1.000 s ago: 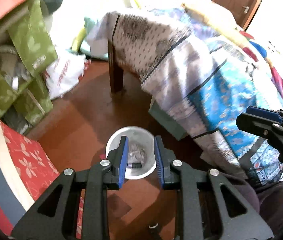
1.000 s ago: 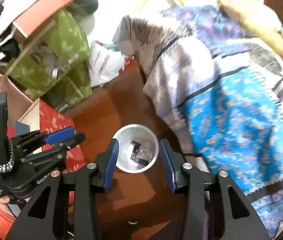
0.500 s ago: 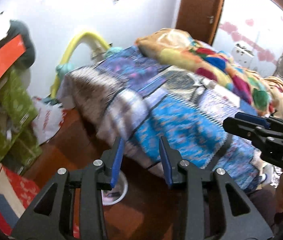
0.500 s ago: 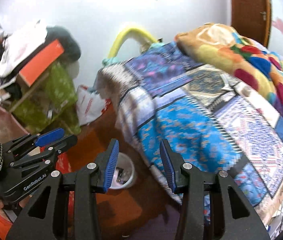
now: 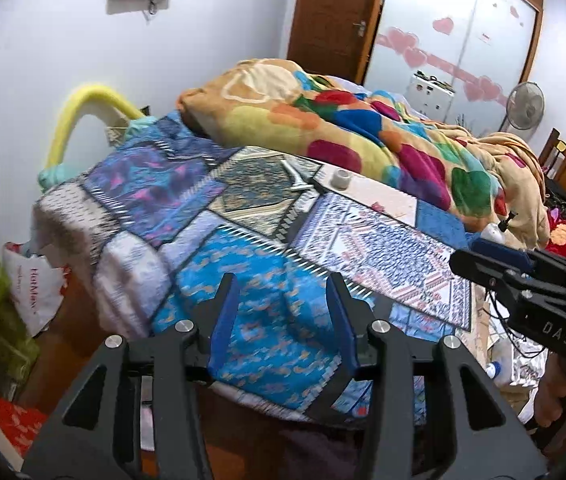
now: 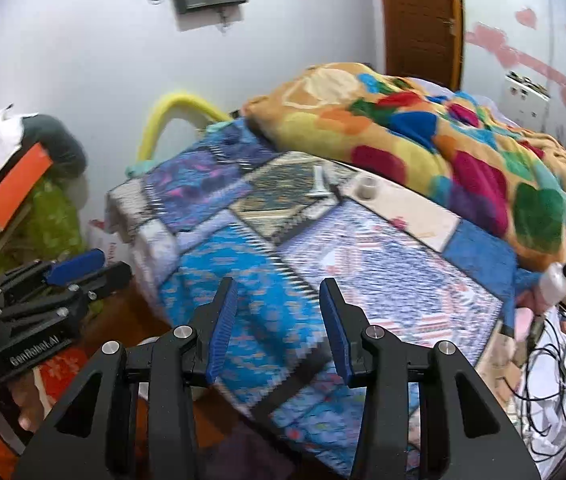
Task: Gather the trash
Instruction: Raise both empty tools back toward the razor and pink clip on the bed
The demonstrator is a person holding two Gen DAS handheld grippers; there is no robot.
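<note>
Trash, roll [image 5: 341, 179]: small pale roll lying on the bed, well ahead of both tools, just before the blanket.
Trash, strip [image 5: 298, 178]: pale flat piece on the quilt, just left of the roll; what it is I cannot tell.
Left tool [image 5: 283, 320]: jaws apart with nothing between the blue pads; they have just been opening. It hangs over the near edge of the quilt.
Right tool [image 6: 279, 322]: jaws apart, nothing between them; it points at the same bed corner. In the left view it shows at the right edge [image 5: 523, 280], with a hand [image 5: 555, 392] under it.
Quilt [image 5: 267, 280]: blue patchwork covering the bed, directly ahead of and under both tools.
Blanket [image 5: 363, 128]: bright, many-coloured, bunched on the far side of the bed beyond the roll.
Bottle [image 6: 555, 280]: white, far right of the right tool, at the quilt's edge beside the blanket.
Cables [image 6: 555, 368]: black tangle low right of the right tool.
Floor [image 5: 63, 320]: brown, low left of the left tool.
Bag [image 5: 31, 280]: white with red print, on the floor at the far left.
Door [image 5: 331, 16]: brown, beyond the bed.
</note>
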